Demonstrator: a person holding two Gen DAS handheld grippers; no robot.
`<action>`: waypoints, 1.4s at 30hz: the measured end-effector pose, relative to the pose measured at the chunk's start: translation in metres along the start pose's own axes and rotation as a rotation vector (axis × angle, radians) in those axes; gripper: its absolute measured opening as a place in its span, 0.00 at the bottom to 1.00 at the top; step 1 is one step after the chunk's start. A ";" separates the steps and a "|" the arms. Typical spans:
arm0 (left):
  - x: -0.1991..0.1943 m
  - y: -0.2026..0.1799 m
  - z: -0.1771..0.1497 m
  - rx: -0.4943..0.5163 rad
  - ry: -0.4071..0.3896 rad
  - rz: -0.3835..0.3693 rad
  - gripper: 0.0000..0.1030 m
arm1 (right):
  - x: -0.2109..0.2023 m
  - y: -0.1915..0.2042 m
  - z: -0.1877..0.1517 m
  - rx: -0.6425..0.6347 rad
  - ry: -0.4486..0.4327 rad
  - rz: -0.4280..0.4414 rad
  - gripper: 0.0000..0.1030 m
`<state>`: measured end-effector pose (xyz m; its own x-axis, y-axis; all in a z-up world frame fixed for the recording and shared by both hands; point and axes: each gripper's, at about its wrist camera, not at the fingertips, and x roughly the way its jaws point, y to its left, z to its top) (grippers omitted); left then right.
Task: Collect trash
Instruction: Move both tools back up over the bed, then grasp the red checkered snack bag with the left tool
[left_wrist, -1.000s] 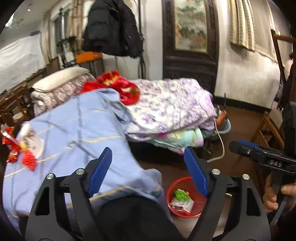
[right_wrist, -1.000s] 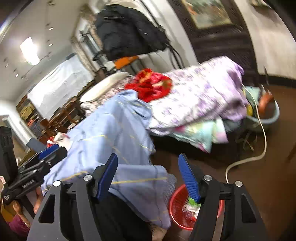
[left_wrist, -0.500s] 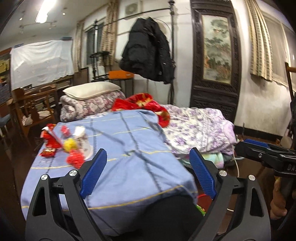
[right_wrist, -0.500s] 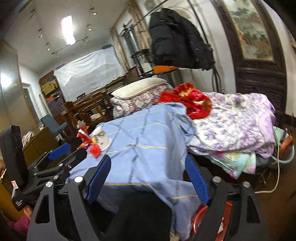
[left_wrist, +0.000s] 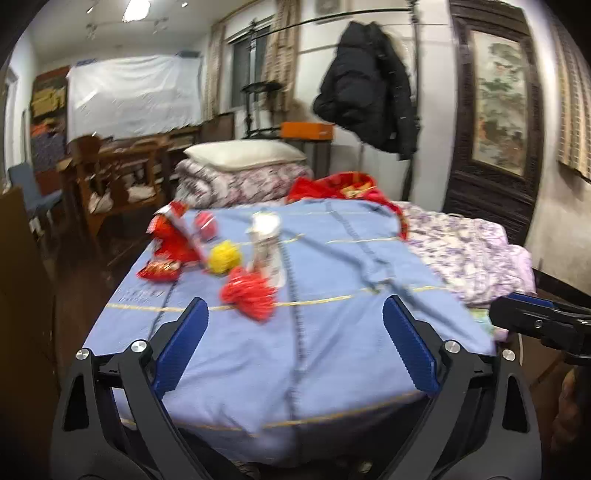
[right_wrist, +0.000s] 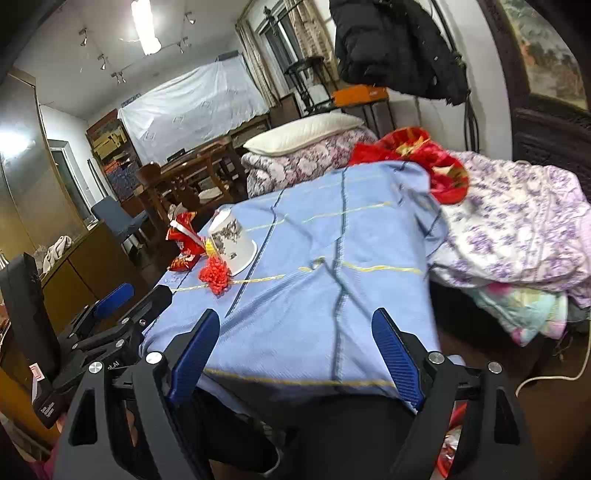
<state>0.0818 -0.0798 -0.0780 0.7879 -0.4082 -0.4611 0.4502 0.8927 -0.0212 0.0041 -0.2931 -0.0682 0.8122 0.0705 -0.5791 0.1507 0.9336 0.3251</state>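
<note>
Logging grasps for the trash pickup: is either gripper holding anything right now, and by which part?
Nothing is held. The left gripper and right gripper both have open, empty jaws, which have just been opening, short of the trash on the blue cloth.

Both wrist cameras look forward and slightly down over the blue cloth's near edge, the right one from further right; both share the cup.

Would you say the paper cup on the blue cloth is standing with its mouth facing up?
No, the paper cup rests mouth-down on the blue cloth, its closed base uppermost.
</note>
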 end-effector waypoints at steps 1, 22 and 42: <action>0.006 0.009 -0.001 -0.013 0.008 0.011 0.90 | 0.008 0.002 0.001 0.000 0.006 0.000 0.81; 0.138 0.164 0.067 -0.375 0.072 0.126 0.93 | 0.105 -0.034 -0.005 0.096 -0.019 -0.042 0.81; 0.120 0.161 0.063 -0.345 -0.056 0.012 0.49 | 0.112 -0.023 -0.006 0.068 -0.015 -0.052 0.83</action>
<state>0.2753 0.0034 -0.0802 0.8183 -0.3989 -0.4138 0.2800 0.9054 -0.3191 0.0882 -0.3041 -0.1454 0.8109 0.0169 -0.5849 0.2301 0.9099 0.3452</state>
